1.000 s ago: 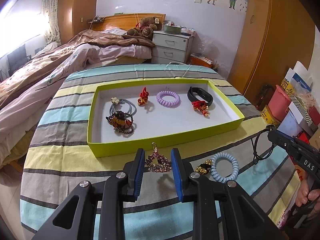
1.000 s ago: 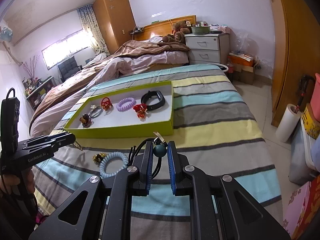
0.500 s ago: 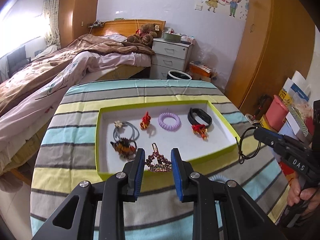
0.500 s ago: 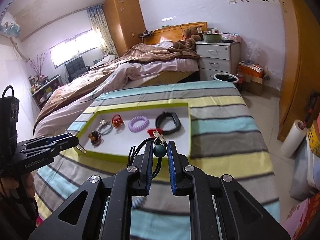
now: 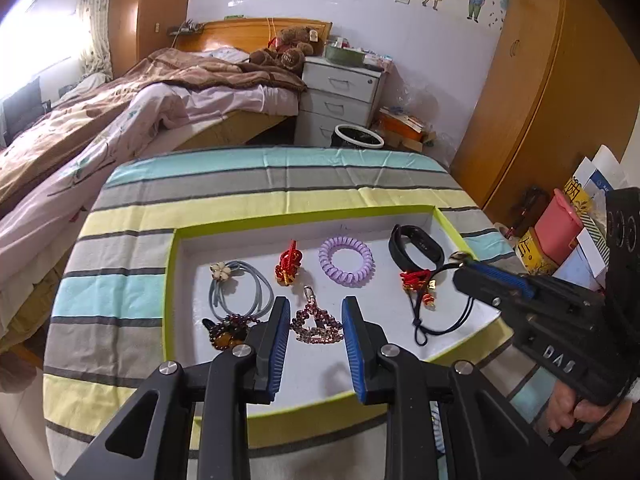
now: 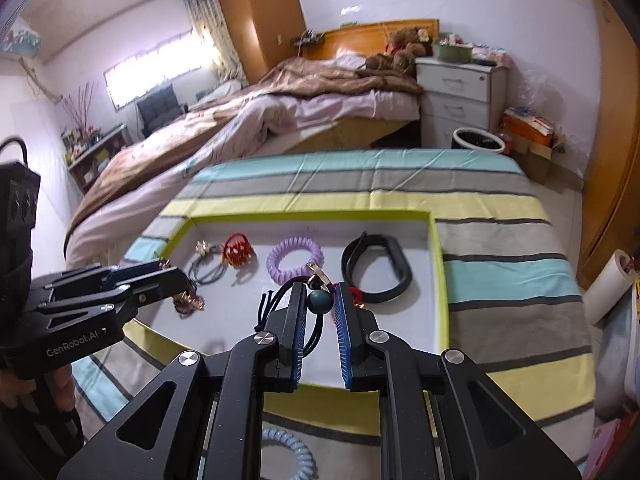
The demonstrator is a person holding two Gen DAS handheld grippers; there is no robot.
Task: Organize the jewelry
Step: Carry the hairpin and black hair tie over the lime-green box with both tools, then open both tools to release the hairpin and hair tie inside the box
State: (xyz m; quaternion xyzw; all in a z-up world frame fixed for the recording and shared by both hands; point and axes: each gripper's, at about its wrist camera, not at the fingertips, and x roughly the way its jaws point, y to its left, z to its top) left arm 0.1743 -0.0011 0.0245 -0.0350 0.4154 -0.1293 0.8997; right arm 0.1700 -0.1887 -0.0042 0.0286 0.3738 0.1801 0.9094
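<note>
Left wrist view: the left gripper (image 5: 316, 322) hovers over the green-rimmed tray (image 5: 168, 280), its blue pads flanking a small beaded crown charm (image 5: 316, 326). Whether the pads actually pinch the charm cannot be told; gaps seem to show on both sides. The charm looks light, rigid and bumpy, best held across its wide base. Nearby in the tray lie a purple coil hair tie (image 5: 346, 256) and a black wristband (image 5: 416, 248). Right wrist view: the right gripper (image 6: 320, 304) is clamped on a black cord bracelet (image 6: 316, 332) at its teal bead (image 6: 319, 301), above the tray floor. The cord is limp and will dangle; the bead is smooth and likely slippery.
</note>
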